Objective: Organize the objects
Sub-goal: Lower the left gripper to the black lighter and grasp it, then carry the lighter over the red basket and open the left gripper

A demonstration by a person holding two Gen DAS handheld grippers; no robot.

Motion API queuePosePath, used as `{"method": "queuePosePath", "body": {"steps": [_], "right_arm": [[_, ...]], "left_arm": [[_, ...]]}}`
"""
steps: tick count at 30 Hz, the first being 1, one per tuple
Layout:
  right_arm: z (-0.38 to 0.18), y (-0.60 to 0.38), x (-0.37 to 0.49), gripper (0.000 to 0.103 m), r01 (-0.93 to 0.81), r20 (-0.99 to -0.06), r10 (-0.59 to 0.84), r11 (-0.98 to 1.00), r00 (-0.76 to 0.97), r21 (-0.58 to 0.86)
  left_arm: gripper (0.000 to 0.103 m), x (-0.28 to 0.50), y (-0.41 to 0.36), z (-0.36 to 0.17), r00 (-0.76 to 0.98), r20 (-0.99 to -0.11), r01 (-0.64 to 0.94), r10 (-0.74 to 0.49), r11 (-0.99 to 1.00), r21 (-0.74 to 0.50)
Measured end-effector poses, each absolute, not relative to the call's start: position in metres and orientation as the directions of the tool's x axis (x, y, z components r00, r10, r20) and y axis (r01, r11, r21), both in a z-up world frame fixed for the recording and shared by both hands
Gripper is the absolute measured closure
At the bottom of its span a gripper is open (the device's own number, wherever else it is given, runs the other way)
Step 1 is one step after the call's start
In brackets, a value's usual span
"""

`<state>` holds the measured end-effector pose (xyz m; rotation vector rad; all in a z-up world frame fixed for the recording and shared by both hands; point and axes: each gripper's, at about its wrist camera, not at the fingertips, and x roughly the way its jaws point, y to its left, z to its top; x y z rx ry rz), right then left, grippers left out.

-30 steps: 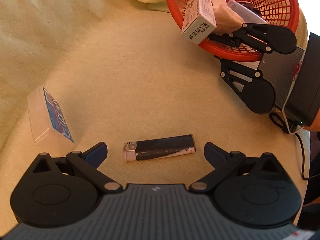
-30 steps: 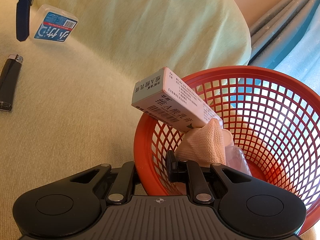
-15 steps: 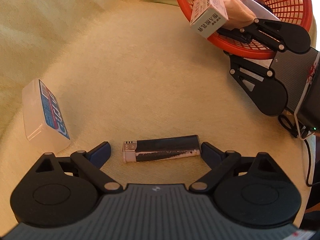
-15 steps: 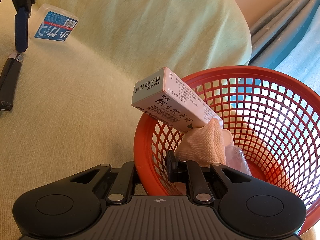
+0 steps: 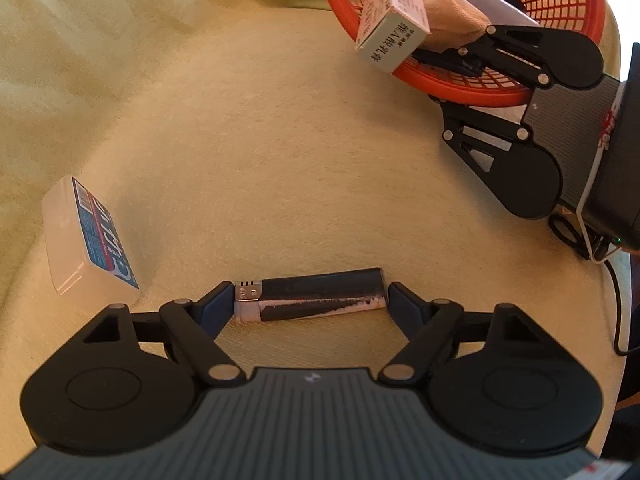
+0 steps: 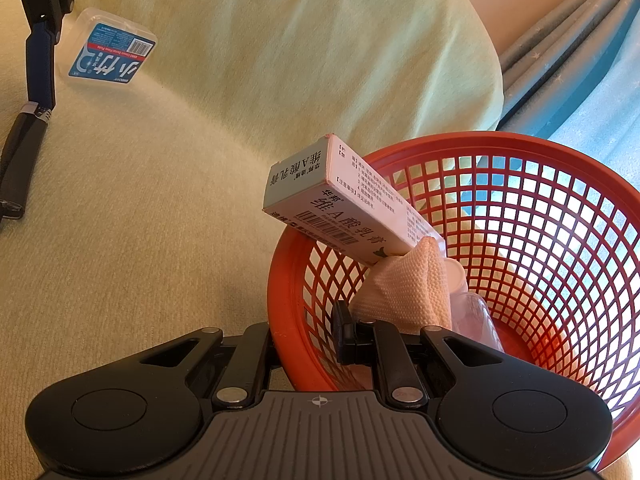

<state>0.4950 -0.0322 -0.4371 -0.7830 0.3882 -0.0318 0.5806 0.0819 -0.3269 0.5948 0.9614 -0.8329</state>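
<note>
A black lighter [image 5: 320,294] with a metal cap lies across the cream cushion, also visible at the left edge of the right wrist view [image 6: 18,160]. My left gripper [image 5: 310,298] points down over it; its jaws are closing and the blue pads touch both ends of the lighter. My right gripper [image 6: 308,340] is shut on the near rim of a red mesh basket [image 6: 560,152], one finger inside and one outside. The basket [image 5: 460,92] holds a white medicine carton [image 6: 340,208], a pinkish cloth [image 6: 408,288] and a clear plastic item [image 6: 476,316].
A clear floss box with a blue label [image 5: 88,240] lies on the cushion left of the lighter, near the seat's raised back [image 6: 280,40]. A black cable [image 5: 616,300] trails off the right gripper. Curtains [image 6: 580,60] hang behind the basket.
The left gripper's jaws have narrowed from wide apart until the pads meet the lighter's two ends. The right gripper and basket have stayed put.
</note>
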Motion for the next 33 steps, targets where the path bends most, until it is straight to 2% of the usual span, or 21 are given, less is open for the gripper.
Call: {"method": "queuePosePath", "body": {"steps": [19, 33], "right_arm": [[-0.437, -0.032, 0.495, 0.093, -0.115, -0.329, -0.171, 0.712, 0.929, -0.693], [-0.436, -0.031, 0.494, 0.093, -0.115, -0.330, -0.171, 0.711, 0.928, -0.693]], "left_arm": [[0.024, 0.554, 0.068, -0.309, 0.394, -0.859, 0.892, -0.325, 0.361, 0.272], [0.024, 0.533, 0.058, -0.270, 0.461, -0.770, 0.872, -0.440, 0.063, 0.486]]}}
